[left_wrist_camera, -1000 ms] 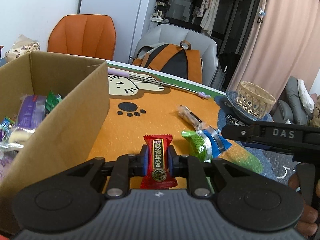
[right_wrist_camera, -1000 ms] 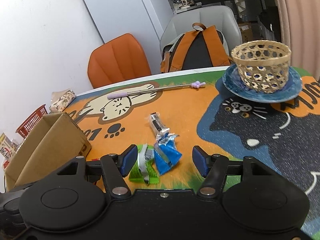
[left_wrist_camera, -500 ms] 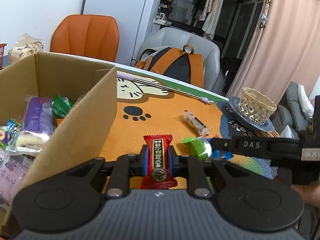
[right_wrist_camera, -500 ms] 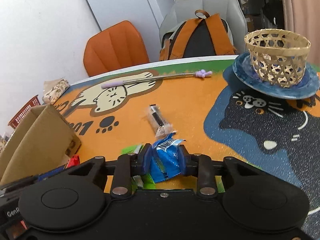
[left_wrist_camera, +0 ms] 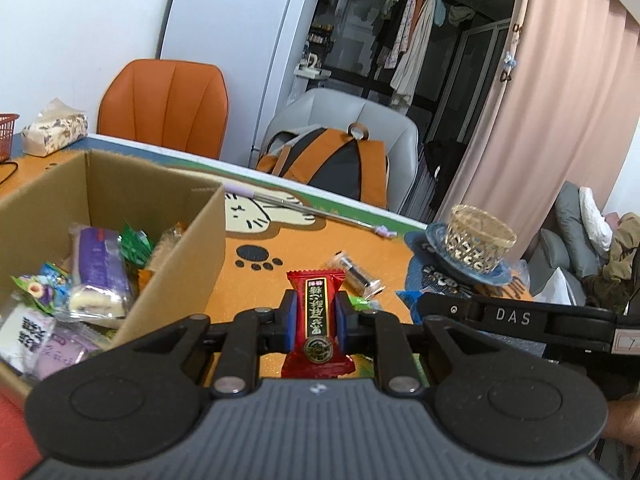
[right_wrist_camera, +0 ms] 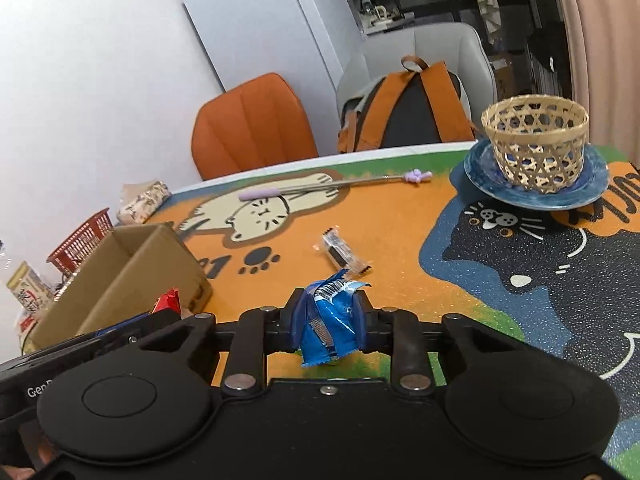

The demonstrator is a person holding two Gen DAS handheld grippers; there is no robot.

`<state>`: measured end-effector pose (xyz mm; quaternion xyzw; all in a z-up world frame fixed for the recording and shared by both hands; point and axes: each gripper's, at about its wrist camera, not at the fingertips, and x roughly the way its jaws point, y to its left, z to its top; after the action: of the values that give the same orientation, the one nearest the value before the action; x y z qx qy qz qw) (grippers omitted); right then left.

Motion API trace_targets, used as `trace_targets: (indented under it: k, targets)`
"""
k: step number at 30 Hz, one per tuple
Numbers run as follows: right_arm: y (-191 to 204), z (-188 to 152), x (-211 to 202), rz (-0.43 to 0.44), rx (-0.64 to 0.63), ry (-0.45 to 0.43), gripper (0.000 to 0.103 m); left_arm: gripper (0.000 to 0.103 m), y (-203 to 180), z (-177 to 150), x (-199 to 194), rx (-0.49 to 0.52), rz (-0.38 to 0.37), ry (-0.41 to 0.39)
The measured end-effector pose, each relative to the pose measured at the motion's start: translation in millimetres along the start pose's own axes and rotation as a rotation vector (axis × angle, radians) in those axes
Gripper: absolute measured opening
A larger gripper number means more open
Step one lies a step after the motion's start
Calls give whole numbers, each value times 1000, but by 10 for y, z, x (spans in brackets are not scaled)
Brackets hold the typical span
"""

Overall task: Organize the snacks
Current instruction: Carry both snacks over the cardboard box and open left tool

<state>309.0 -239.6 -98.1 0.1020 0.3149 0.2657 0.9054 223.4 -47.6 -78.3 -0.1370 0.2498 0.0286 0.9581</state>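
A red candy wrapper (left_wrist_camera: 316,312), a blue snack packet (right_wrist_camera: 329,322), a brown cardboard box (left_wrist_camera: 200,248), an orange cat-print mat (right_wrist_camera: 400,216).

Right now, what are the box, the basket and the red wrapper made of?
Box: corrugated cardboard, matte brown, raw cut edges.
Basket: woven bamboo or cane strips, probably; open lattice.
Red wrapper: glossy plastic film, likely; crimped ends, shiny creases.

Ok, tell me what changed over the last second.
The right gripper, open a second ago, closed on the blue snack packet and lifted it. The left gripper rose toward the cardboard box, still clamping the red candy. The clear-wrapped snack bar stayed on the mat.
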Motion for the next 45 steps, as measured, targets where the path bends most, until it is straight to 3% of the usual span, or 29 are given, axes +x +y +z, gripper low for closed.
trace_targets:
  k: [15,36,45]
  targets:
    - [521,47,-196,74,-59,-60,26,18,188,202,-431,-27,15,-94]
    - [1233,102,-164,124,-139,-82,26,18,890,355,-761,-127,85,-163]
    - [1484,122,-74,134,-186,-74,26,18,1207,439,-732,-156,127,-168]
